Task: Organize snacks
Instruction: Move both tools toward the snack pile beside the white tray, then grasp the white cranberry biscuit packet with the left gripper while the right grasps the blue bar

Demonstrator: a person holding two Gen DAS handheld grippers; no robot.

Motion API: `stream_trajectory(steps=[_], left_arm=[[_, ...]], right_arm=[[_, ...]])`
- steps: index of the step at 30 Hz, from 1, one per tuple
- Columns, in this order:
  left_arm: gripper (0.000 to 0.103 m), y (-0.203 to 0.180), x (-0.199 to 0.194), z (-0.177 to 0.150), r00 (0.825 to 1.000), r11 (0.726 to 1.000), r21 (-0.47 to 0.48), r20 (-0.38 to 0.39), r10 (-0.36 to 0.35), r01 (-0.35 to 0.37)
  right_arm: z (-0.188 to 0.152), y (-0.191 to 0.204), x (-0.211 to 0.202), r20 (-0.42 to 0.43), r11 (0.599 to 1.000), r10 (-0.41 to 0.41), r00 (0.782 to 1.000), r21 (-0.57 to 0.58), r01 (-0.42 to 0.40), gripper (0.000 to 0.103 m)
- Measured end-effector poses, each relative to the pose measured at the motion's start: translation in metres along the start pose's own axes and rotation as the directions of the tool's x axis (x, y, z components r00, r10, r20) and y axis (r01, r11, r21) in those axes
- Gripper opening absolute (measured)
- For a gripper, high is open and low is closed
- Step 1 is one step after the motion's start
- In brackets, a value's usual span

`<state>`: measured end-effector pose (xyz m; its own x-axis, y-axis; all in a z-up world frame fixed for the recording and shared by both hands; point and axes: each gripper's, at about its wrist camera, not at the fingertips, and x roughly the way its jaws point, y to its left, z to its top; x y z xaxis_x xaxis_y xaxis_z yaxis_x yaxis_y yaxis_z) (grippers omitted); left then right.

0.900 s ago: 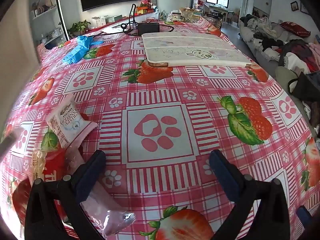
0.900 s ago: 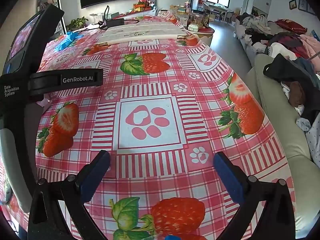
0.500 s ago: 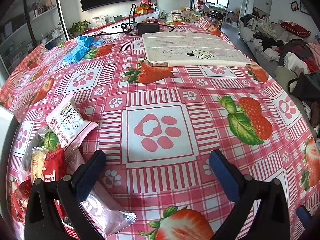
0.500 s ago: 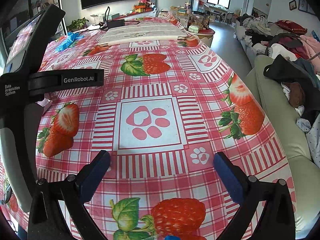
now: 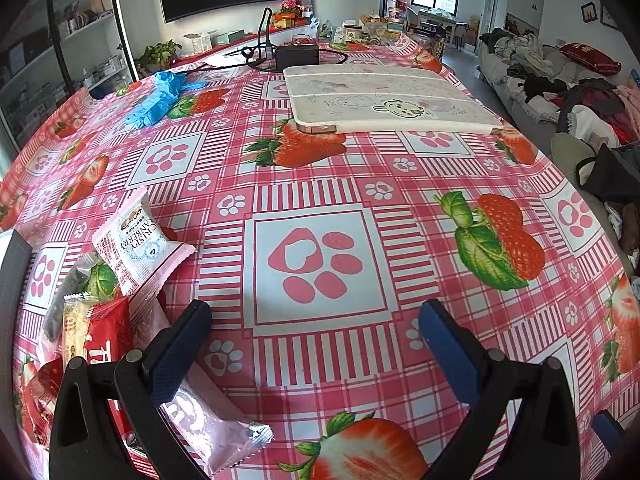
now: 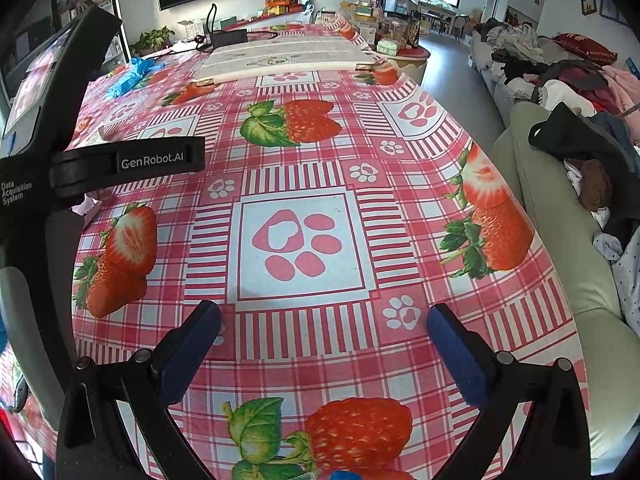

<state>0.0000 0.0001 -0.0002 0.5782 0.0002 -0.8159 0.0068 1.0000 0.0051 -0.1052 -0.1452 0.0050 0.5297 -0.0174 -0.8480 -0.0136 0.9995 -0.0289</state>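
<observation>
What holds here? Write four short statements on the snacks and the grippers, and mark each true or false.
1. The left gripper is open with only tablecloth between its fingers. True.
2. The right gripper holds a snack. False: it is open and holds nothing.
3. The cranberry pack lies left of the left gripper. True.
4. The blue gloves lie on the white board. False: they lie on the tablecloth, left of the board.

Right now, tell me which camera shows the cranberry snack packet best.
The left wrist view: the cranberry packet lies in full sight, label readable. In the right wrist view the left gripper's body blocks that side; the packet is hidden.
</observation>
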Motion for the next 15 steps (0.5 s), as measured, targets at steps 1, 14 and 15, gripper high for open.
stream_trajectory(steps=[1,14,15], left_arm=[[0.103,0.0,0.0,0.0,1.0,1.0,0.0,0.0,0.0,0.0],[0.103,0.001,-0.012,0.02,0.994,0.99,0.125,-0.095,-0.054,0.066],[0.103,0.007,-0.029,0.024,0.996,0.988,0.133,-0.056,-0.072,0.079]], right_arm=[[0.001,0.0,0.0,-0.008,1.0,0.0,1.0,0.0,0.0,0.103],[0.012,0.002,0.005,-0.072,1.0,-0.019,0.997,-0.009,0.018,0.103],[0.011,0.003,0.003,-0.075,0.999,-0.035,0.997,-0.019,0.034,0.103]])
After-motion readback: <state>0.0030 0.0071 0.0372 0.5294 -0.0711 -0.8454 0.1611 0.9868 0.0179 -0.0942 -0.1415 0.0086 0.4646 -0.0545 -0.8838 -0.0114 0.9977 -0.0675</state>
